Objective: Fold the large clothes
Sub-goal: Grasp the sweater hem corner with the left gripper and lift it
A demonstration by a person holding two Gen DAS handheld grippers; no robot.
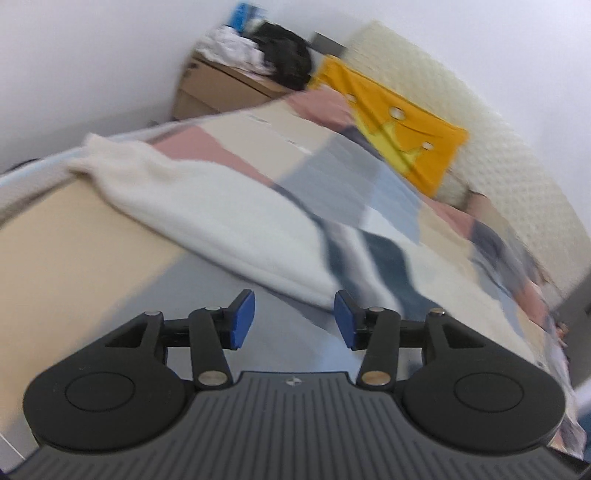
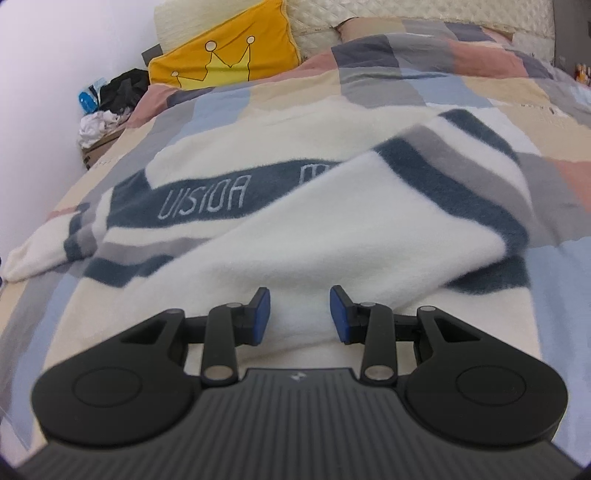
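A large white fleece sweater [image 2: 332, 221] with dark blue and grey stripes and lettering lies spread on the patchwork bed cover [image 2: 480, 92]. One part is folded diagonally over its front. My right gripper [image 2: 300, 314] sits at the sweater's near edge, and a thick white fold fills the gap between its blue pads [image 2: 262, 314]. In the blurred left wrist view, my left gripper [image 1: 294, 319] hangs open with nothing between its fingers. It is over the bed's near side, a little short of the sweater's white sleeve [image 1: 207, 214].
A yellow crown pillow [image 2: 225, 55] leans on the quilted cream headboard [image 2: 406, 11]. Beside the bed stands a cardboard box [image 1: 214, 88] piled with dark and white clothes [image 1: 258, 48]. A white wall runs along the left.
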